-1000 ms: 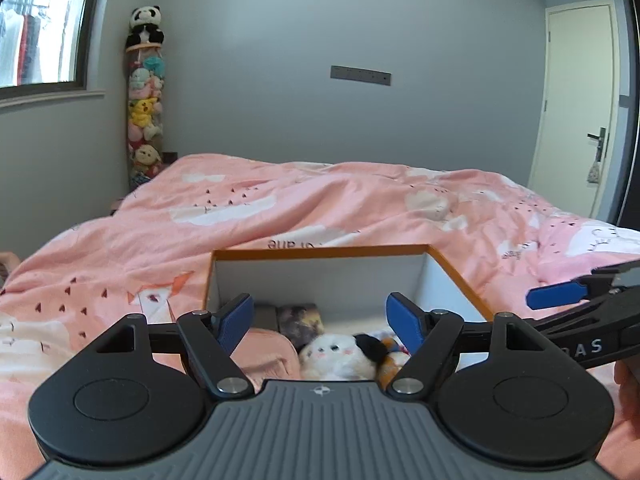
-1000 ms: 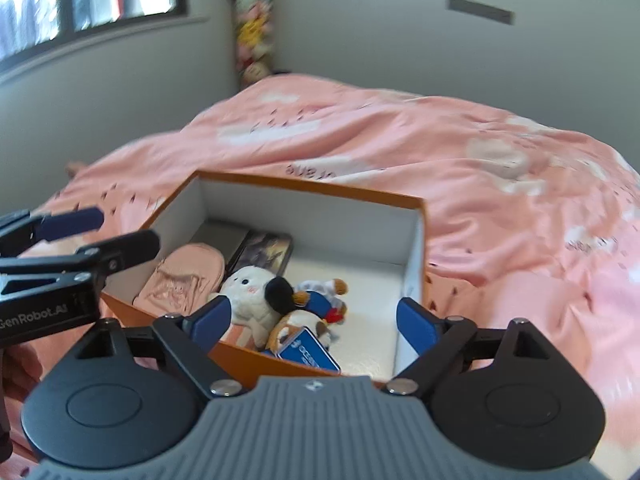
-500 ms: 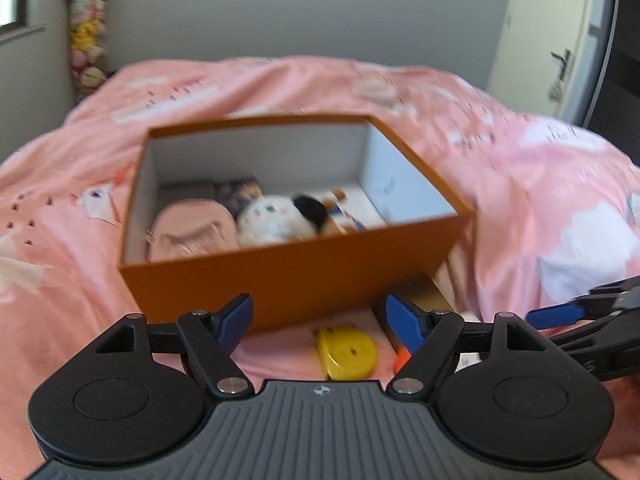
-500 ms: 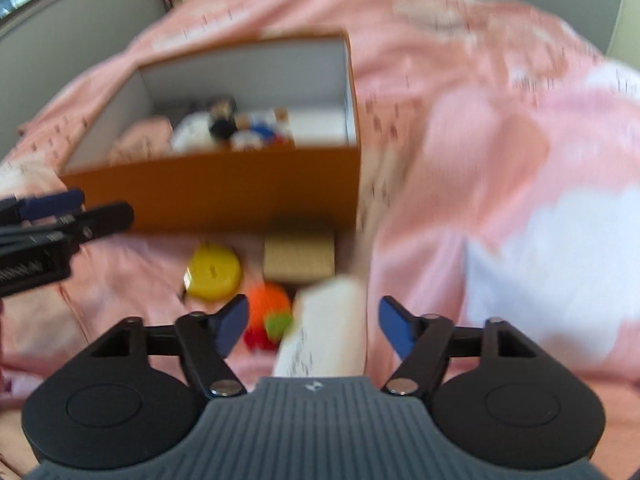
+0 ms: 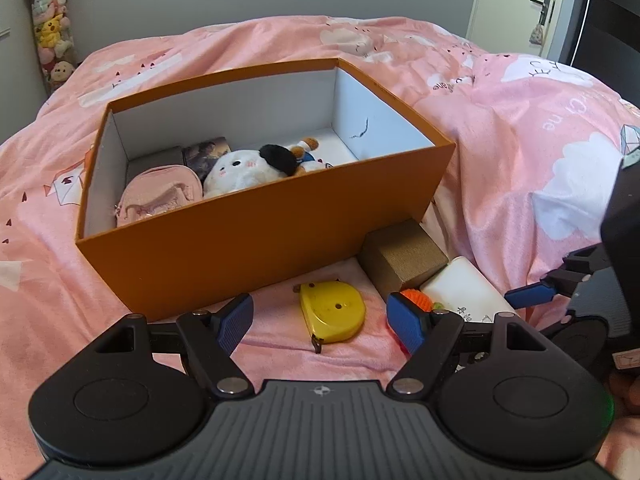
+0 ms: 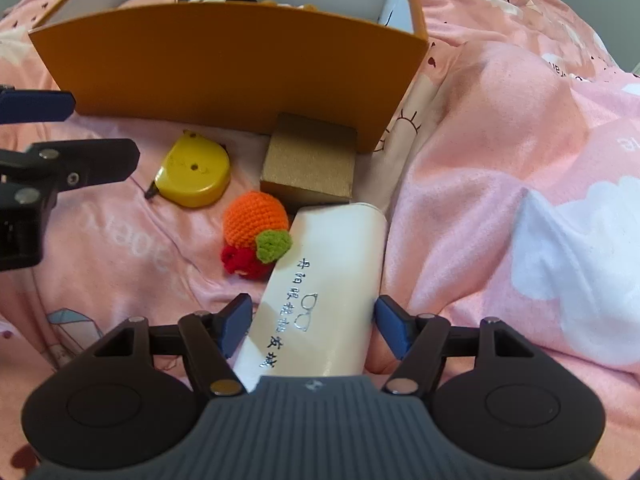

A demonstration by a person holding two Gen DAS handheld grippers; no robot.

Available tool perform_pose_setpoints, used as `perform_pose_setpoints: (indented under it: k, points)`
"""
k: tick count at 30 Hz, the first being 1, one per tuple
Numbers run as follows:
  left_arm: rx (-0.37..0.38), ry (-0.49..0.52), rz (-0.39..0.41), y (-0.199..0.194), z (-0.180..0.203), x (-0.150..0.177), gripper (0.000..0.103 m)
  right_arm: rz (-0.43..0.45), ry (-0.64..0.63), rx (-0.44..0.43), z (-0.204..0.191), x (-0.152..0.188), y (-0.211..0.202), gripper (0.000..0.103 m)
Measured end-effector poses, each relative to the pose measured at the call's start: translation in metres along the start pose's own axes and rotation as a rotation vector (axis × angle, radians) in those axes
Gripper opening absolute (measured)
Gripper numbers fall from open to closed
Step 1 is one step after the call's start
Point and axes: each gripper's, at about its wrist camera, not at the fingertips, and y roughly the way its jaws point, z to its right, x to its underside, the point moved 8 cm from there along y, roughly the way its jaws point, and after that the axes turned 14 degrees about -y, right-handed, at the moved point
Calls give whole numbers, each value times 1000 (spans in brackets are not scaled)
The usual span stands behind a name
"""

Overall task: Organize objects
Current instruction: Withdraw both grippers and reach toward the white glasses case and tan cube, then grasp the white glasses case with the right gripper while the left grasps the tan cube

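Note:
An orange box (image 5: 256, 236) (image 6: 224, 64) sits on the pink bed; inside lie a pink pouch (image 5: 160, 196), a white plush (image 5: 240, 172) and a dark booklet (image 5: 206, 152). In front of it lie a yellow tape measure (image 5: 332, 312) (image 6: 194, 172), a gold block (image 5: 404, 258) (image 6: 310, 162), an orange crochet fruit (image 6: 256, 226) (image 5: 416, 298) and a white glasses case (image 6: 320, 292) (image 5: 464, 292). My left gripper (image 5: 320, 322) is open above the tape measure. My right gripper (image 6: 314, 326) is open with its fingers on either side of the glasses case, apart from it.
The pink duvet (image 5: 520, 140) rises in folds to the right of the box. A column of plush toys (image 5: 50, 44) stands at the far left wall. A door (image 5: 520, 4) is at the far right.
Both grippers pulled back from over the box and dropped down in front of it. The right gripper moved in over the glasses case; the left came nearer the tape measure.

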Motion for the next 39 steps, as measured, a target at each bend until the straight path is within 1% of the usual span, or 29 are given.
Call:
perform_pose_setpoints:
  k: [3,6,12,15,19,23,26,28,29,34,39]
  points:
    - [17,8,-15,2,3,1,87,-12,4,-5,0,1,6,71]
    - [45,12,-34,3,6,2,87,-18,34,-25,3,3,12,71]
    - [106,-1,-78,6,11,4,87,19,114,-94,11,7,2,70]
    - [105,1,-83,8,13,3,87,56,150,-127,17,8,-12,69]
    - [110,-9,-98,12,16,-1,87,124,159,-129,25,1,-40,68]
    - [126,-25,-119,19,23,-8,87,209,178,-115,53,-9,-66,64]
    - [147,-37,-159,29,32,-14,87,257,198,-70,75,-15,-72,64]
    - [164,-74,-192,38,36,-17,87,262,207,-31,92,-21,-64,63]
    - [165,-93,-208,44,38,-18,87,263,216,-24,97,-19,-62,63]
    - [151,-167,-274,70,39,-16,87,258,288,-56,110,-15,-33,63]
    - [125,-231,-294,86,35,-15,88,260,401,-99,127,-14,-4,63]
